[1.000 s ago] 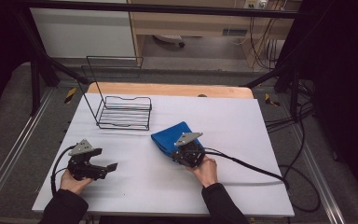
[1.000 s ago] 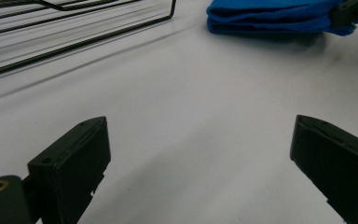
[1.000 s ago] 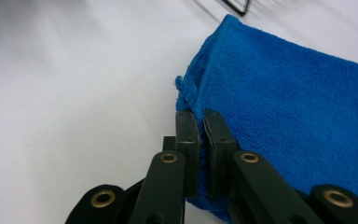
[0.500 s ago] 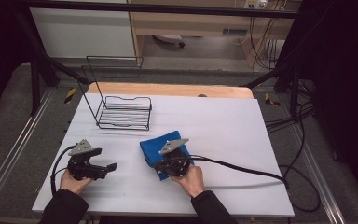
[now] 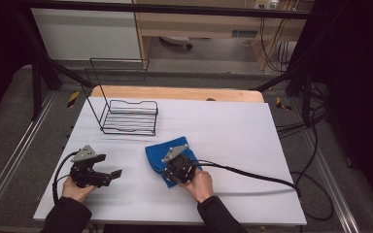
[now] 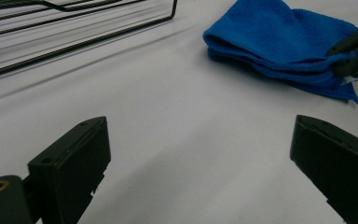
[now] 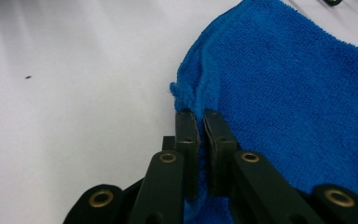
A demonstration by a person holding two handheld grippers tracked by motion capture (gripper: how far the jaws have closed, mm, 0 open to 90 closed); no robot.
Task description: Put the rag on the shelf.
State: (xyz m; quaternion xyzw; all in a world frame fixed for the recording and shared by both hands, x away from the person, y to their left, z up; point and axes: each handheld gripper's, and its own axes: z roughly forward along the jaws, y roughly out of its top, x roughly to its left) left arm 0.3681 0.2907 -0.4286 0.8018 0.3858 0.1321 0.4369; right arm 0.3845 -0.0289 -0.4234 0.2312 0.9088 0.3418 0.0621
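1. The right gripper (image 7: 200, 116) is clamping a hem of the folded blue terry cloth (image 5: 161, 156), its jaws pressed nearly together on the fabric.
2. The cloth is lying on the white desk (image 5: 233, 131), near the middle of the desk's near edge, with the right gripper (image 5: 175, 170) resting over its near part.
3. The left gripper (image 5: 114, 174) is sitting by the near left corner, its jaws standing wide apart over bare desk.
4. A black wire rack (image 5: 126, 114) is standing toward the far left corner, well apart from the cloth.
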